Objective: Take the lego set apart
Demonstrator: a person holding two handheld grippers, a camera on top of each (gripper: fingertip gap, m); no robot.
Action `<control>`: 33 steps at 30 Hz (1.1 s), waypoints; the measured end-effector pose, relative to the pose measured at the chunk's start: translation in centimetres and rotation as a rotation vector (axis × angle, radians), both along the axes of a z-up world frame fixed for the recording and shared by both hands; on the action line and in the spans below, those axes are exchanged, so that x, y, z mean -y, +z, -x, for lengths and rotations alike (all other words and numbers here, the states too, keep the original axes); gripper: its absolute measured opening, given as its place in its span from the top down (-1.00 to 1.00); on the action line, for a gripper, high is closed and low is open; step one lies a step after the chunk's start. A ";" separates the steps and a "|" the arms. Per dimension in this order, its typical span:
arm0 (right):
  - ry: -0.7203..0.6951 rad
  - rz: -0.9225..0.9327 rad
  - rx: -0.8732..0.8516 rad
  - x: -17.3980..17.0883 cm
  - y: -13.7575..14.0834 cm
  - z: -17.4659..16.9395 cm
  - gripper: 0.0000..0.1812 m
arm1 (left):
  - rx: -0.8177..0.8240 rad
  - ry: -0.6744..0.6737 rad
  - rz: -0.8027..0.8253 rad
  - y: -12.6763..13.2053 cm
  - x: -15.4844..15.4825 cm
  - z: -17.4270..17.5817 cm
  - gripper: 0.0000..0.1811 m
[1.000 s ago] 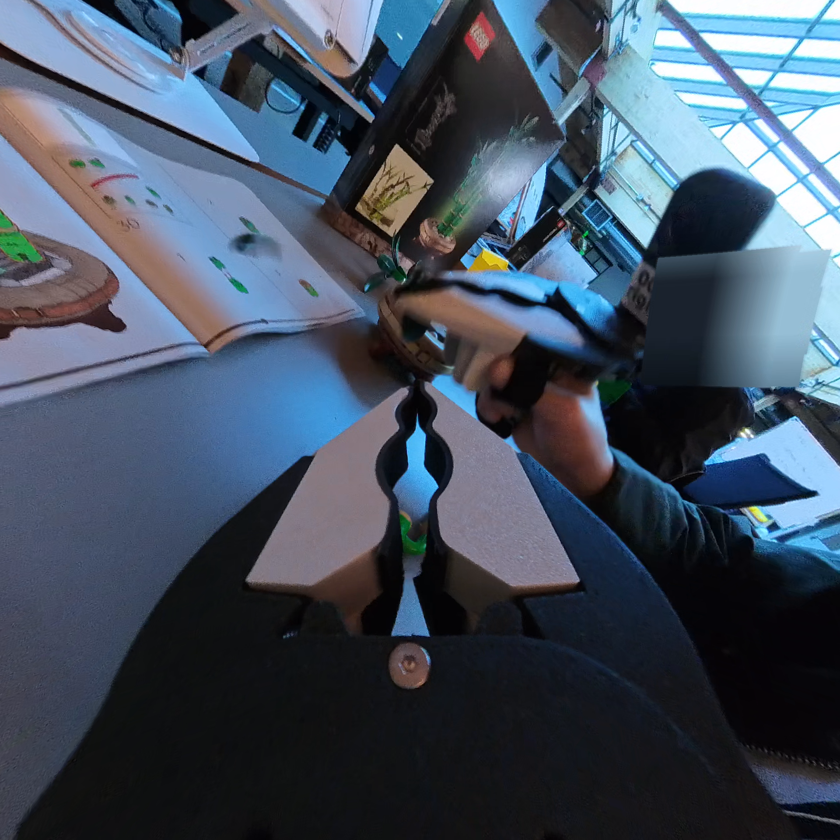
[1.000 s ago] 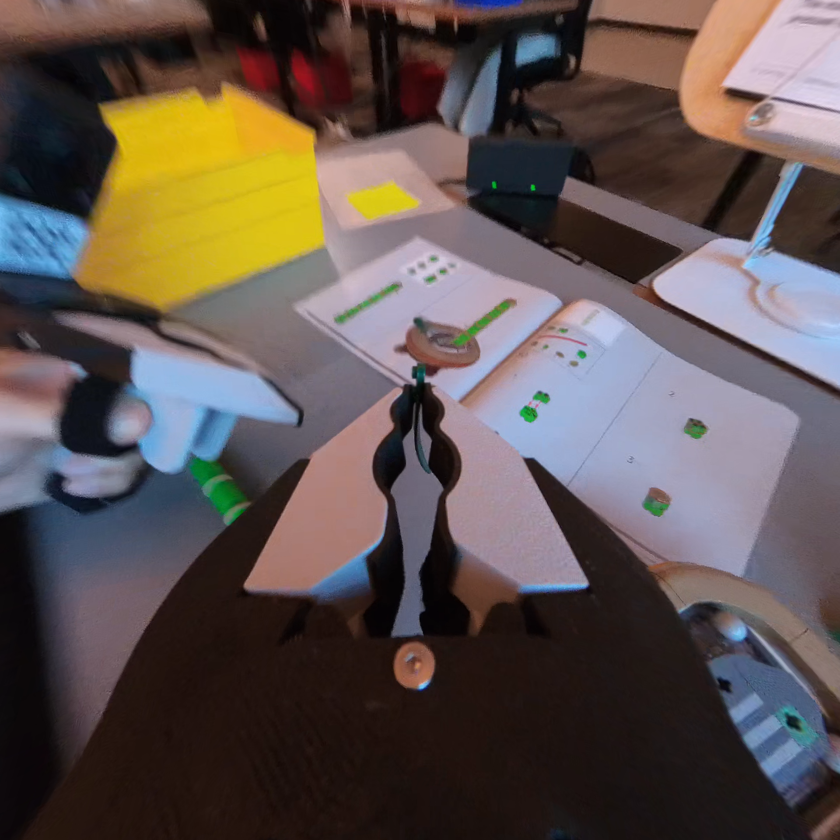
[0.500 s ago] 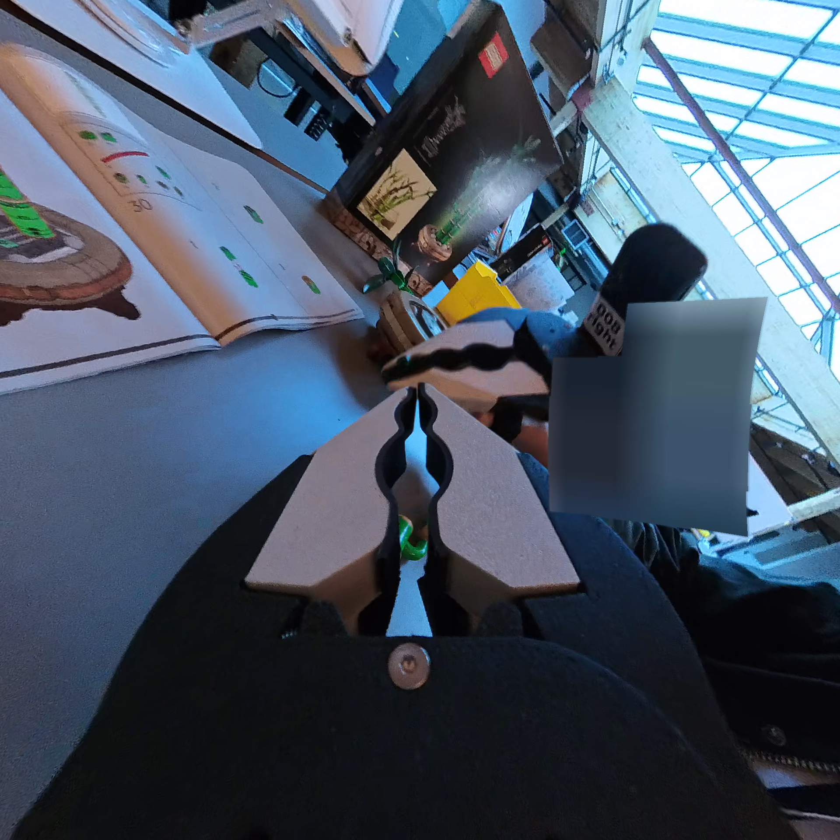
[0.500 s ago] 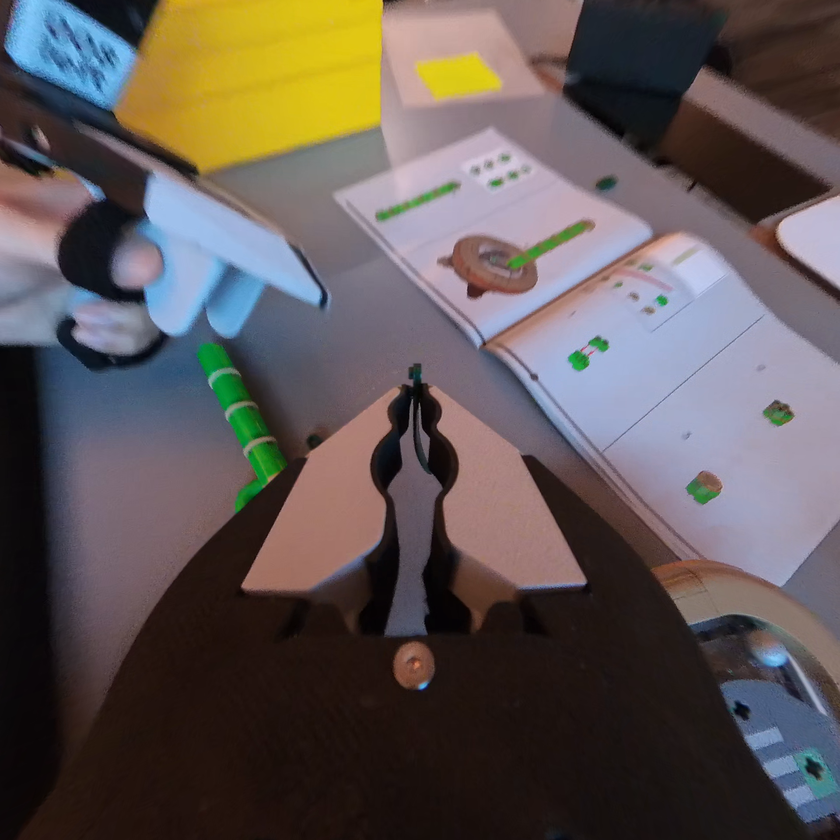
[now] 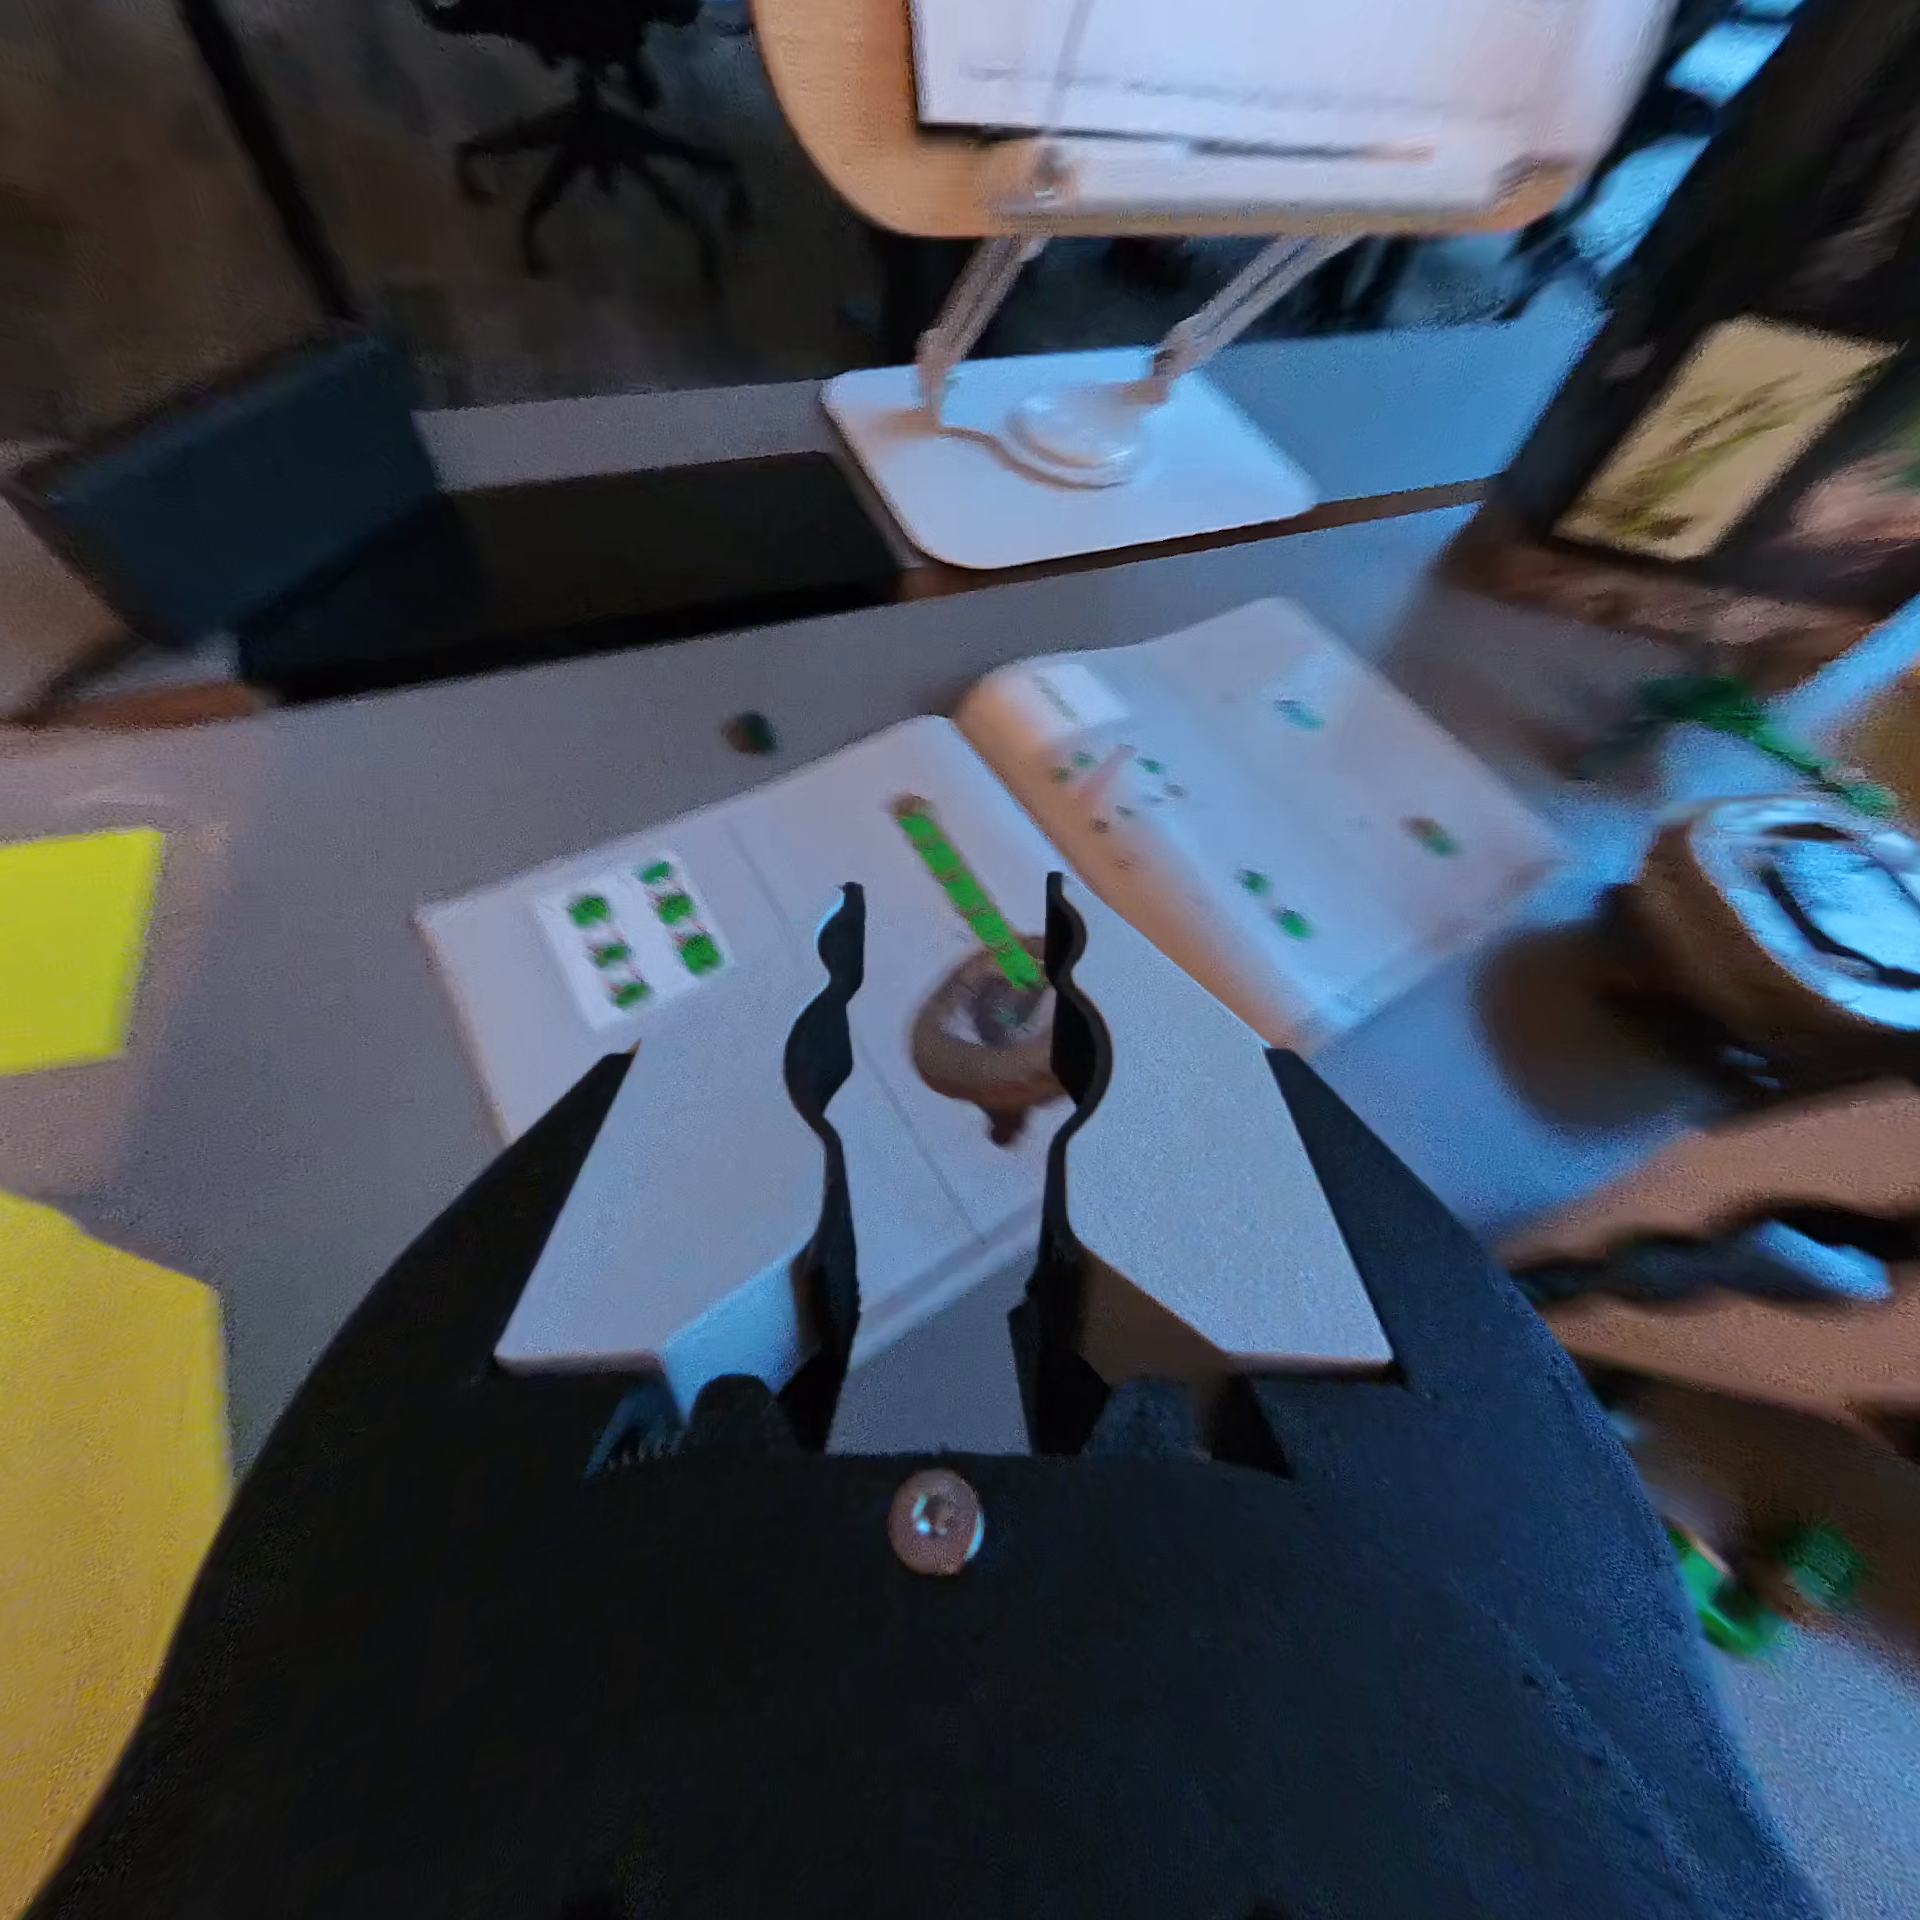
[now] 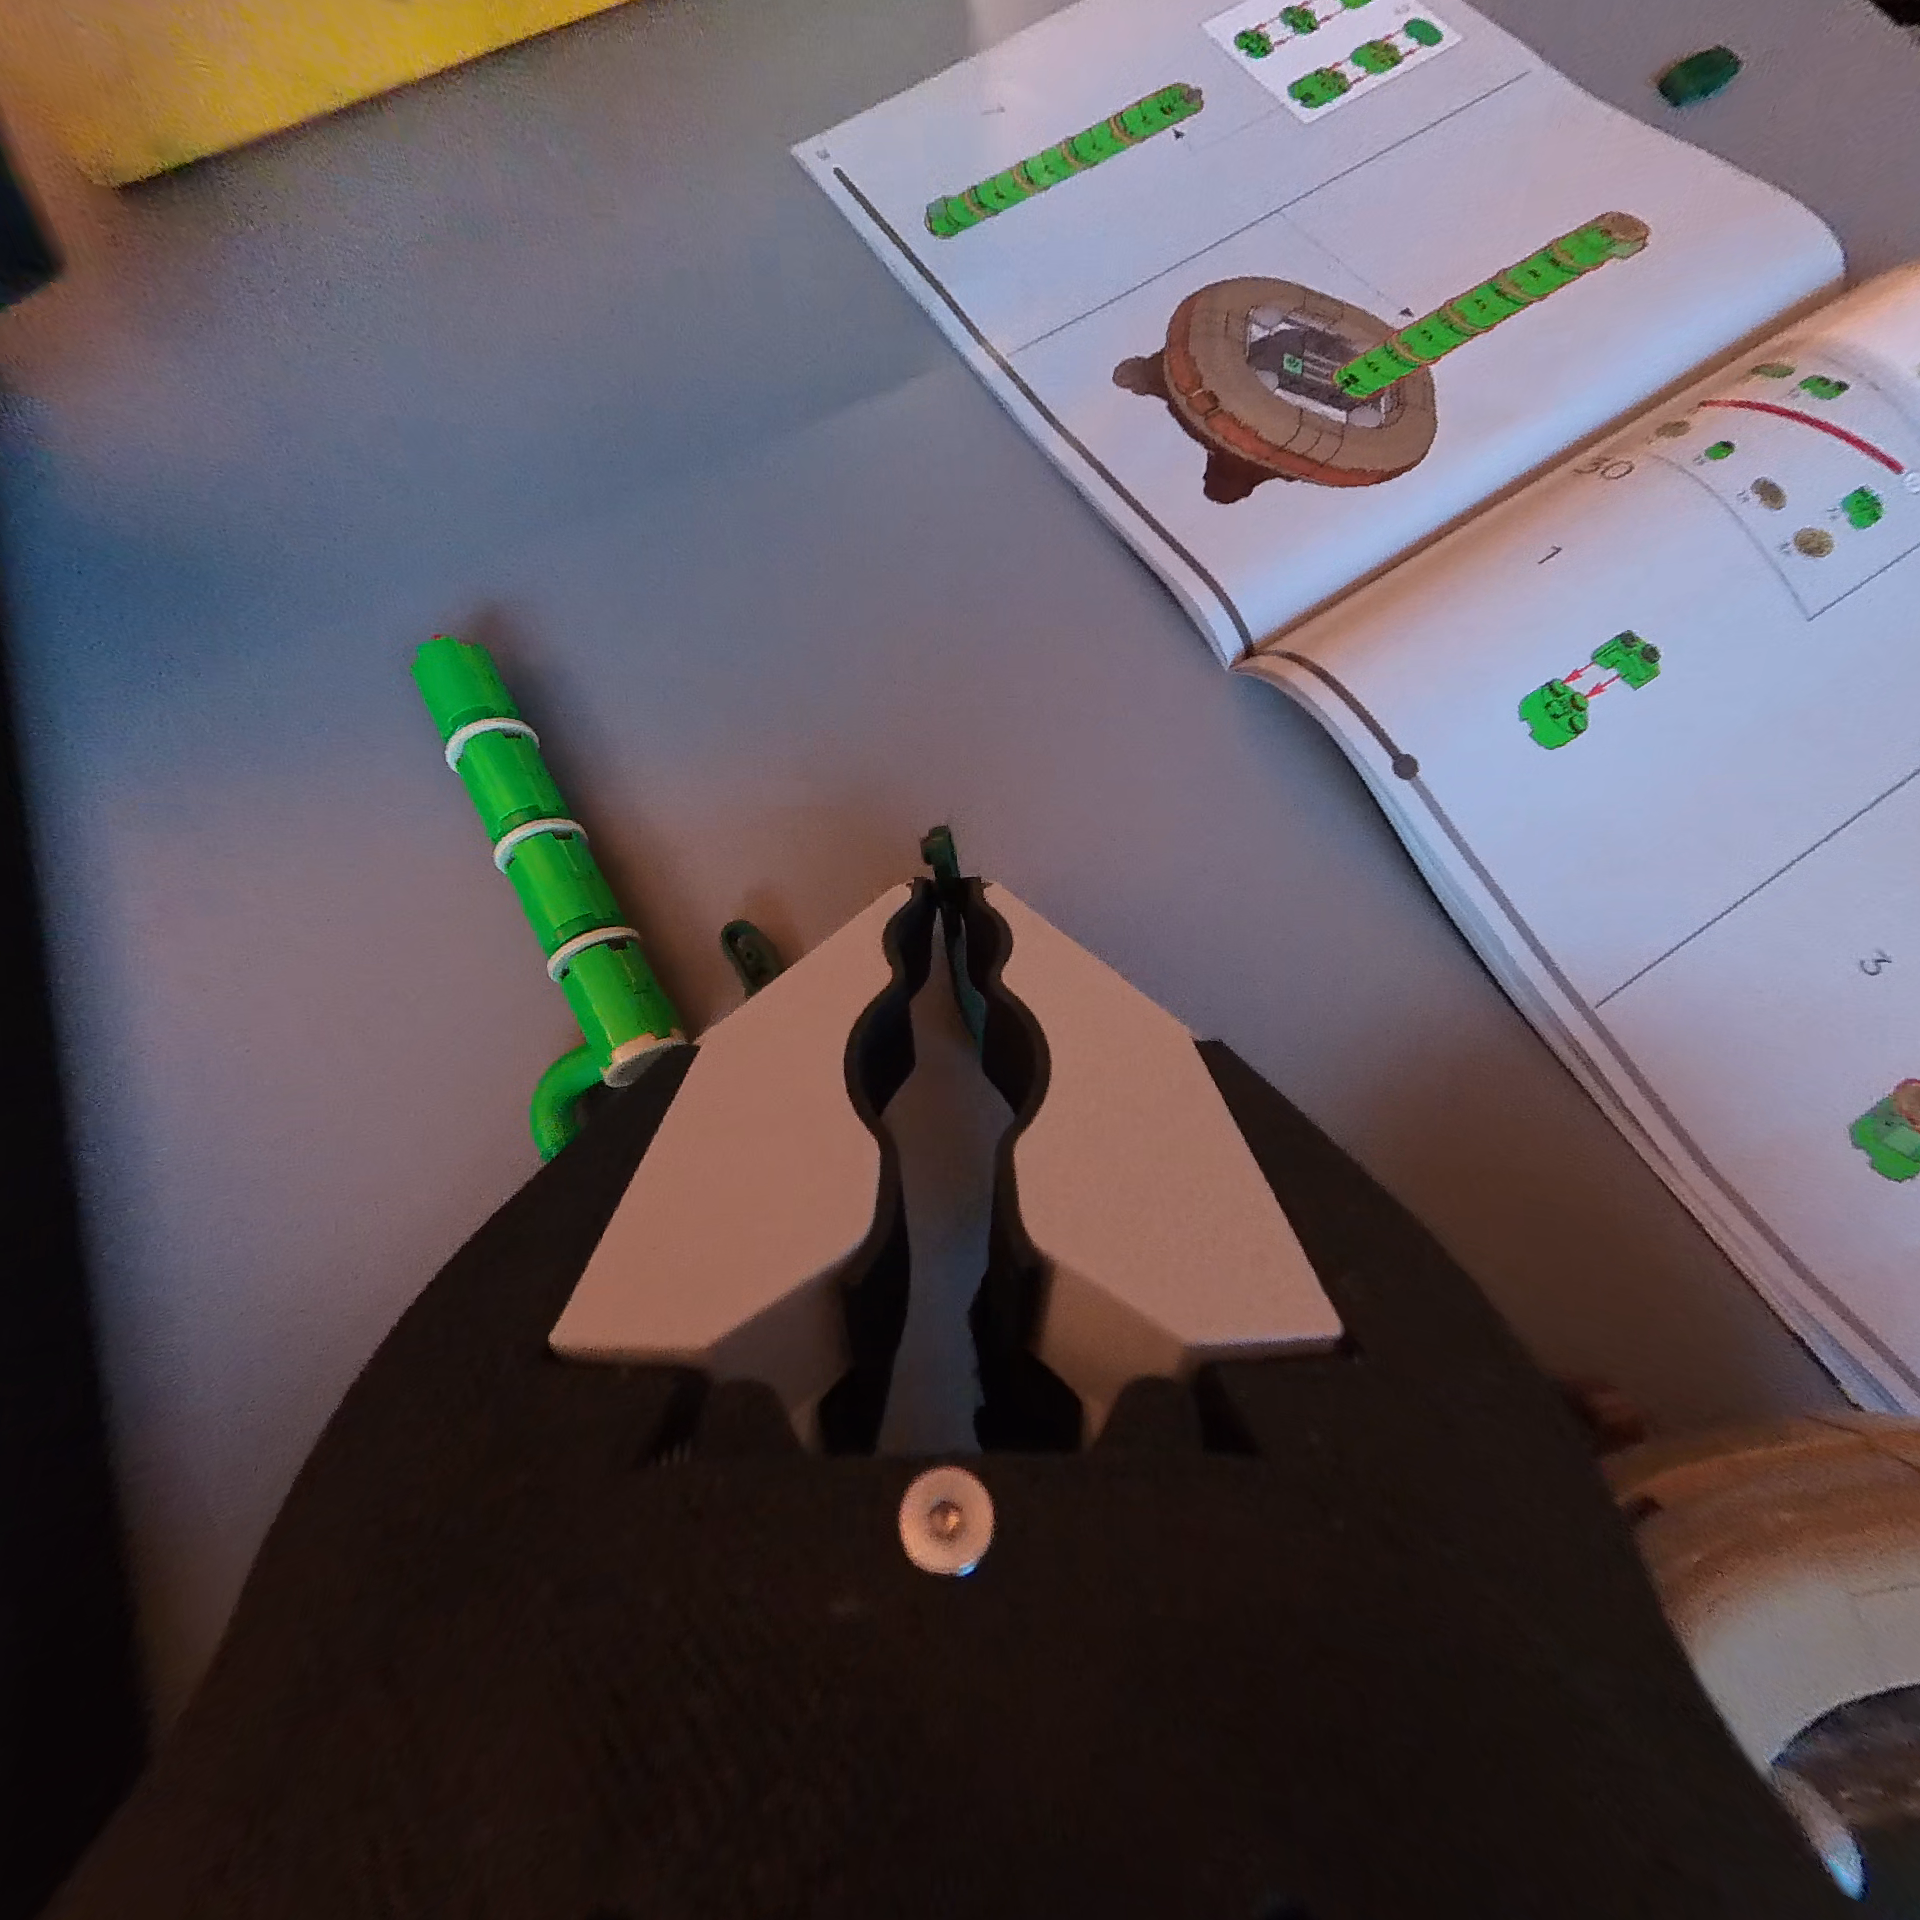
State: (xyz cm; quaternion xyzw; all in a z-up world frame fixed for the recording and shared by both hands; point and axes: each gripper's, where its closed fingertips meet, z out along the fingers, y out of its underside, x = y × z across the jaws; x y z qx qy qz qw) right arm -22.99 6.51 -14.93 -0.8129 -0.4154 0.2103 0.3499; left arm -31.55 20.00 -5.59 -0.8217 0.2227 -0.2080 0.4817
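**Lego teardown: items in view, work part done**

Left wrist view. We list the left hand-held gripper point(image 5: 951, 914), fingers spread with nothing between them, held above the counter point(image 5: 312, 790). Under it lies the open booklet point(image 5: 1226, 769). A small dark green piece point(image 5: 750, 731) sits alone on the counter beyond the booklet. At the right edge, blurred, stands the brown pot point(image 5: 1756, 935), the base of the set, with some green at its far side that we cannot make out. The lamp base point(image 5: 1070, 462) and a dark box point(image 5: 1745, 343) stand at the back; a yellow bin point(image 5: 94, 1455) fills the left edge.

Right wrist view. We list the right hand-held gripper point(image 6: 945, 883), pressed together on a thin dark green leaf point(image 6: 941, 850) that pokes out past the tips. Just left of it on the counter lies a green stalk point(image 6: 540, 852), still in one length with pale rings and a curved end, and beside that another small dark piece point(image 6: 748, 948). The booklet lies to the right. Part of the pot point(image 6: 1766, 1538) shows at the lower right corner.

Progress, as we judge it: one stalk and a few leaves are off the pot. Left to do: drop the pinched leaf, break the stalk into segments, strip whatever remains on the pot, and take the pot itself apart.
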 end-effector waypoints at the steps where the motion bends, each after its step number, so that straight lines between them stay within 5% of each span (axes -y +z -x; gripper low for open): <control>1: 0.001 0.003 -0.012 0.0 0.0 0.1 0.95 | -0.052 0.019 0.012 -0.3 -2.0 0.0 0.65; 8: 0.022 -0.015 0.010 0.4 -0.3 -0.1 0.95 | 0.051 0.037 0.294 -5.7 -11.0 -2.9 0.62; 11: 0.024 -0.035 0.043 -0.1 -0.5 -0.4 0.95 | -0.101 0.095 0.287 -7.7 -13.2 -1.6 0.61; 20: -0.013 -0.017 -0.031 -1.1 0.1 -1.0 0.96 | -0.255 0.142 0.300 -10.1 -14.7 -2.1 0.63; 22: -0.013 -0.022 -0.030 -1.1 0.2 -1.0 0.96 | -0.272 0.150 0.285 -10.1 -14.8 -2.0 0.71; 23: -0.013 -0.022 -0.032 -1.1 0.2 -1.0 0.96 | -0.280 0.134 0.280 -10.2 -14.6 -2.0 0.93; 26: -0.013 -0.013 -0.051 -1.0 0.3 -0.9 0.96 | -0.253 0.093 0.263 -10.1 -13.8 -2.1 0.93; 29: -0.021 -0.021 -0.061 -1.1 0.6 -1.0 0.96 | 0.014 -0.019 0.233 -7.0 -11.9 -4.3 0.93; 33: -0.019 -0.022 -0.062 -1.1 0.7 -1.0 0.96 | 0.680 -0.400 0.257 3.6 -3.7 -9.2 0.94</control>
